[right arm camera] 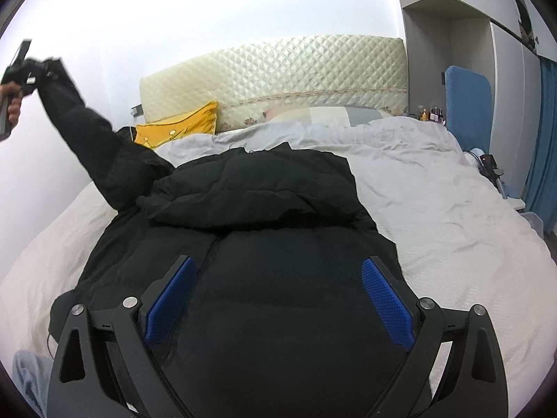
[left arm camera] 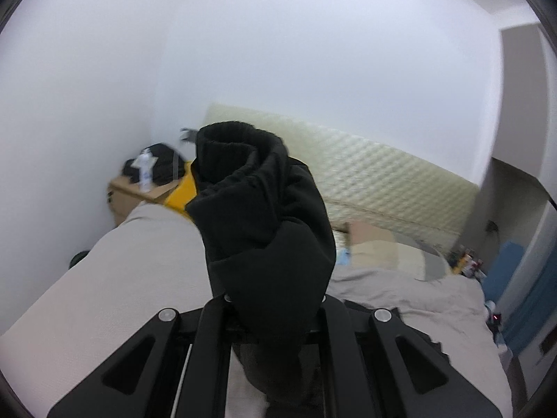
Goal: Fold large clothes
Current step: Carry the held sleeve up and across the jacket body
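Left wrist cam first: the left gripper is clamped on the cuff end of a black sleeve, which bunches up and sticks straight out in front of the lens, so the fingertips are buried in fabric. Behind it there's the bed with a pale cover, a yellow pillow poking out just left of the sleeve, a quilted headboard along the wall, and a cardboard box in the corner with a white bottle standing on it. It's all a bit blurry.

Right wrist cam: the right gripper is spread wide, blue pads well apart, hovering over the lower body of the black jacket; can't tell if the tips touch it. The jacket lies flat on the bed, collar end toward the headboard. Its one sleeve is lifted up and out to the left edge, where the left gripper holds the cuff in the air, with the person's hand on the handle. The yellow pillow leans by the headboard, and a blue chair stands on the far right side.
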